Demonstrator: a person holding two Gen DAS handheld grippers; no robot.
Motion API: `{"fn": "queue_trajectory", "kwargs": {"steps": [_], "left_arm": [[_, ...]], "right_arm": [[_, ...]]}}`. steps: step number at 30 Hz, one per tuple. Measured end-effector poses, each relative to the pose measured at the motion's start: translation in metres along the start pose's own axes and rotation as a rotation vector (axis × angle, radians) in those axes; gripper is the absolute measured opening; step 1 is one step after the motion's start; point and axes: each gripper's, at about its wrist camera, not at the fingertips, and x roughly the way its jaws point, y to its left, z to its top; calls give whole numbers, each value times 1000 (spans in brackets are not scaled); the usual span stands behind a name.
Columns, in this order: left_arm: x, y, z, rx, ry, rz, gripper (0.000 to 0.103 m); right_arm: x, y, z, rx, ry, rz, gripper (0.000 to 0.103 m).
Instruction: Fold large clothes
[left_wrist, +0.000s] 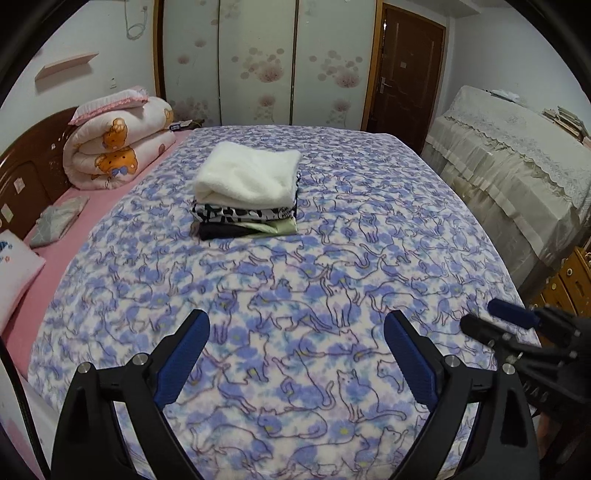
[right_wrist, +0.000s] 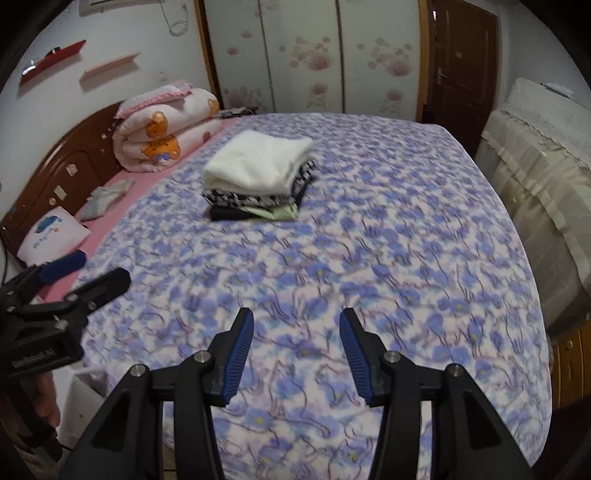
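Observation:
A stack of folded clothes (left_wrist: 245, 195) lies on the far middle of the bed, with a white fleece garment (left_wrist: 249, 175) on top, then a black-and-white patterned piece, a dark piece and a pale green one. The stack also shows in the right wrist view (right_wrist: 258, 177). My left gripper (left_wrist: 297, 334) is open and empty above the near part of the blue cat-print blanket (left_wrist: 332, 266). My right gripper (right_wrist: 296, 334) is open and empty above the blanket (right_wrist: 388, 240). Each gripper shows at the edge of the other view, right (left_wrist: 506, 319) and left (right_wrist: 88, 275).
A rolled pink bear-print quilt (left_wrist: 118, 147) lies by the brown headboard (left_wrist: 26, 170) on the left. A small pillow (left_wrist: 14, 269) and a folded grey cloth (left_wrist: 59, 219) lie on the pink sheet. A lace-covered cabinet (left_wrist: 517, 177) stands right of the bed. Wardrobe and door stand behind.

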Motion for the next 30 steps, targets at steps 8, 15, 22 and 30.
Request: {"fn": "queue_trajectory", "kwargs": {"steps": [8, 15, 22, 30], "left_arm": [[27, -19, -51, -51, 33, 13, 96], [41, -29, -81, -43, 89, 67, 96], [46, -28, -92, -56, 113, 79, 96], [45, -30, -96, -52, 117, 96, 96]], "right_arm": [[9, -12, -53, 85, -16, -29, 49], [13, -12, -71, 95, -28, -34, 52], [19, -15, -80, 132, -17, -3, 52], [18, -17, -82, 132, -19, 6, 52]]}}
